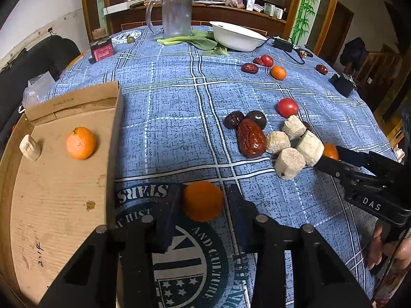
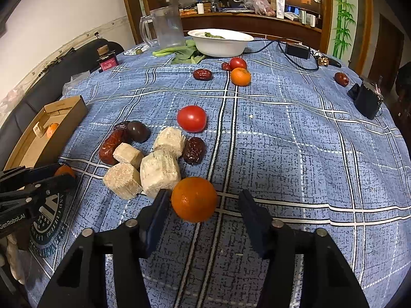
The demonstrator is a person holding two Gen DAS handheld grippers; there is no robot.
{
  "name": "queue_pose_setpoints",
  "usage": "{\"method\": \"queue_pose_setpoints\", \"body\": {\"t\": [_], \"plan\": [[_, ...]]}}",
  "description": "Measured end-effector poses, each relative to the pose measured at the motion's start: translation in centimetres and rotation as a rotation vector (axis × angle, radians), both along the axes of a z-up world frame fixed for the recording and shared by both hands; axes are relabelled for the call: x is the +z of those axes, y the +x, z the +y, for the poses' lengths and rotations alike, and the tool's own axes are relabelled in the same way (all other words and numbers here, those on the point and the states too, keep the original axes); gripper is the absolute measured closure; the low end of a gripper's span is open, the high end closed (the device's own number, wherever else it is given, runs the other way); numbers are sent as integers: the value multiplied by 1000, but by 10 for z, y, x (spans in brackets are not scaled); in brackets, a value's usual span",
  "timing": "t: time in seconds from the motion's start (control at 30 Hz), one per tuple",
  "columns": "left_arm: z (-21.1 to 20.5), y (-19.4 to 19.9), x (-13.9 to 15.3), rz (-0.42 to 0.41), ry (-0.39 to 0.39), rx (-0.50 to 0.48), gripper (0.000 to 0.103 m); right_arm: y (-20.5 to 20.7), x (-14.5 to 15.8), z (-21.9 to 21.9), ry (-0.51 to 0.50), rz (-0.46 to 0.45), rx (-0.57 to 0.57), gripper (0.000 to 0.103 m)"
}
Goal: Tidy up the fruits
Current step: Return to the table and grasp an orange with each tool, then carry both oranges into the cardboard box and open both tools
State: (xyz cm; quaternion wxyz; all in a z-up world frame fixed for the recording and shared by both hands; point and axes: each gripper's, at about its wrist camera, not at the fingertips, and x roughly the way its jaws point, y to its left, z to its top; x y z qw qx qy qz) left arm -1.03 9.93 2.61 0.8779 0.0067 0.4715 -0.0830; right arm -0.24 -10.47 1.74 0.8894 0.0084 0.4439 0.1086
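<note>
We've got both hands working at once on the blue checked tablecloth [image 2: 295,133], a mandarin lined up for each. The left gripper [image 1: 203,200] has its mandarin [image 1: 203,201] between the jaws: the left pad looks to be touching the peel, the right pad sits just off it, so we're not clamped yet. The right gripper [image 2: 203,202] is wider; its mandarin [image 2: 194,199] rests against the left pad, with a clear gap on the other side. Careful here: that fruit sits right beside the pale chunks [image 2: 143,164], so we want to close evenly, centring the jaws so the fruit isn't shoved sideways into that pile or rolled away. Squeeze just until the peel gives slightly, no harder. On the left we do the same, then lift straight up before swinging toward the cardboard box [image 1: 64,187], which already holds one mandarin [image 1: 81,143] and a pale chunk. Tomatoes [image 2: 191,118] and red dates [image 2: 203,74] lie scattered farther out, untouched.
</note>
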Motion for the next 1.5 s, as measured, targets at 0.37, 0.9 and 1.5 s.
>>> {"method": "queue_pose_setpoints", "body": {"t": [0.37, 0.9, 1.5], "plan": [[-5, -4, -7, 5, 73, 8, 72, -5, 1, -3, 49, 8, -3, 68], [9, -40, 44, -115, -148, -45, 72, -85, 53, -43, 48, -83, -184, 68], [140, -97, 104, -285, -105, 168, 72, -97, 104, 67, 153, -163, 54, 67]]}}
